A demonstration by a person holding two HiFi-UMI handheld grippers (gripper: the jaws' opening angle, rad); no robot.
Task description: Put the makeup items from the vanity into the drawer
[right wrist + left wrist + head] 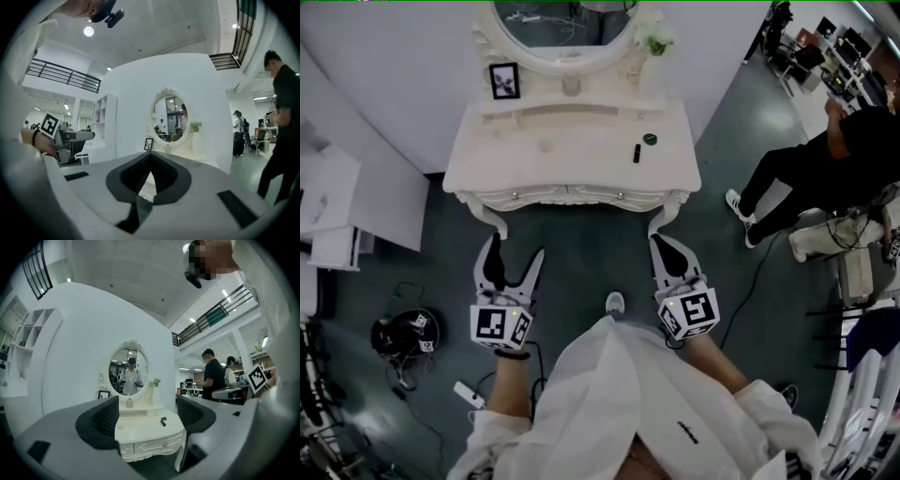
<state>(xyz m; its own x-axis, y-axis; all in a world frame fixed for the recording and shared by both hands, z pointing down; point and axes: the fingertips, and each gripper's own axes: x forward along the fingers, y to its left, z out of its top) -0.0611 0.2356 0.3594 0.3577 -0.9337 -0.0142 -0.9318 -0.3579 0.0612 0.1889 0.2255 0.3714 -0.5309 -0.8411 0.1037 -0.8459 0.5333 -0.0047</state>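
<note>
Pointing toward the vanity [572,150], left gripper [516,255] fingers gape empty, right gripper [662,244] fingers pressed together.

From over the person's shoulders, the head view looks steeply down on the vanity [572,155] close ahead, with the left tongs [517,248] and right tongs [664,246] just short of it. Each gripper view sits low and looks along its own jaws at the vanity's front. All three views share the vanity and its mirror [168,115].
</note>
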